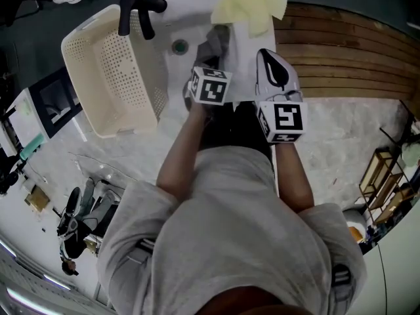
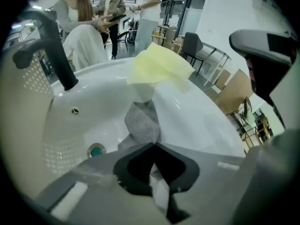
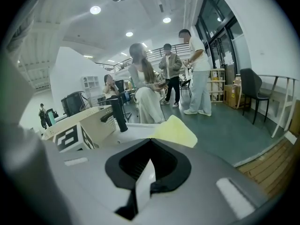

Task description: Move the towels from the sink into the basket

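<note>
Beside the sink (image 1: 188, 23), the basket (image 1: 113, 74) is sitting empty. My left hand-held gripper (image 2: 152, 146) is pinching the gray towel (image 2: 140, 123); my right hand-held gripper (image 3: 150, 141) is hanging shut, empty.

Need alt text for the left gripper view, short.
Left gripper, jaws shut, its tips at a grey towel in a white sink. A yellow towel drapes over the far rim; a black faucet stands at left.

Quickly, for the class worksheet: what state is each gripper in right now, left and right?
Left gripper: closed, pinching the grey towel.
Right gripper: closed, holding nothing.
</note>
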The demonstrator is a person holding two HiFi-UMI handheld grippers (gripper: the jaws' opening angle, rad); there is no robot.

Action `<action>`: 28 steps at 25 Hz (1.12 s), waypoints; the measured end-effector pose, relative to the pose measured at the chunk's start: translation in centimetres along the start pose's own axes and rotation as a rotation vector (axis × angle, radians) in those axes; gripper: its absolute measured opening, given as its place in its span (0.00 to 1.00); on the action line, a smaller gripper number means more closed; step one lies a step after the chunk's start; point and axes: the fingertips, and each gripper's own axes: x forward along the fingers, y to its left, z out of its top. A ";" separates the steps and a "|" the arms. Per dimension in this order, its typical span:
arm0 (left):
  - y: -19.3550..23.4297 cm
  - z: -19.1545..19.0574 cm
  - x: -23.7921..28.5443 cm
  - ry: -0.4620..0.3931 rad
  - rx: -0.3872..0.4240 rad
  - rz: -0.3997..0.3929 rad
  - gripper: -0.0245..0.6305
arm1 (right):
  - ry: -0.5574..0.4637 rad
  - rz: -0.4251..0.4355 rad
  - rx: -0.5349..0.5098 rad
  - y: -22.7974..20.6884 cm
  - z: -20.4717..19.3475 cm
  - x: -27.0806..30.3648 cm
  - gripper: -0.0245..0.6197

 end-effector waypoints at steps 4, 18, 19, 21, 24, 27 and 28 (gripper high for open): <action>0.3 1.0 -2.3 -0.063 -0.031 0.025 0.07 | -0.008 0.038 -0.023 1.4 0.5 0.1 0.05; 0.5 4.3 -13.3 -0.358 -0.094 0.132 0.07 | -0.063 0.182 -0.132 7.6 3.4 -1.4 0.05; 0.6 4.4 -14.2 -0.377 -0.093 0.139 0.07 | -0.069 0.191 -0.138 8.1 3.5 -1.6 0.05; 0.6 4.8 -16.0 -0.414 -0.082 0.156 0.07 | -0.078 0.205 -0.151 8.9 3.9 -2.1 0.05; 0.3 5.3 -18.6 -0.472 -0.075 0.176 0.07 | -0.084 0.221 -0.170 10.0 4.3 -3.0 0.05; 0.2 5.6 -20.4 -0.523 -0.079 0.188 0.07 | -0.114 0.239 -0.186 11.0 5.3 -3.6 0.05; 0.2 5.7 -20.9 -0.538 -0.079 0.193 0.07 | -0.122 0.244 -0.192 11.3 5.6 -3.7 0.05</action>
